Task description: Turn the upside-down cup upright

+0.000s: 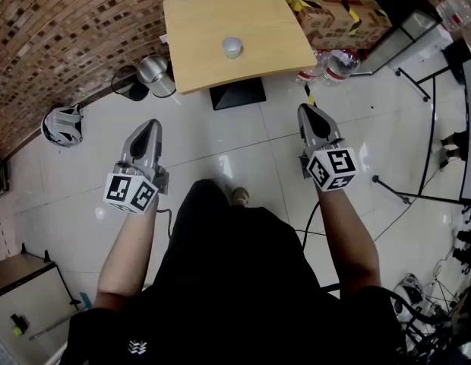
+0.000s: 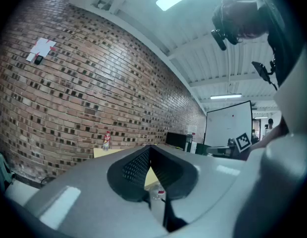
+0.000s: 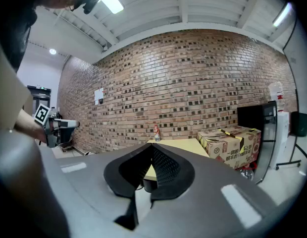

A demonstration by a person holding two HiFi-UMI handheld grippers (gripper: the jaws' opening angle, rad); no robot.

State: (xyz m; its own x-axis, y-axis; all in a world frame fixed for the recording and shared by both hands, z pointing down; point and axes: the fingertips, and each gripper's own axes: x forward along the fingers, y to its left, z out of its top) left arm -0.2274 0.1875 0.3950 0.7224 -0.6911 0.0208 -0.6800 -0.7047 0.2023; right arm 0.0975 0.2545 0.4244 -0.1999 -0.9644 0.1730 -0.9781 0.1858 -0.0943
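Brick wall at left, white tiled floor below. Wooden table ahead, cup near its centre, well apart from both grippers. I judge cup light, rigid, smooth-walled, likely slippery; I'd pinch side wall, gently. Left gripper: jaws clenched, nothing between. Right gripper: jaws clenched, empty too.
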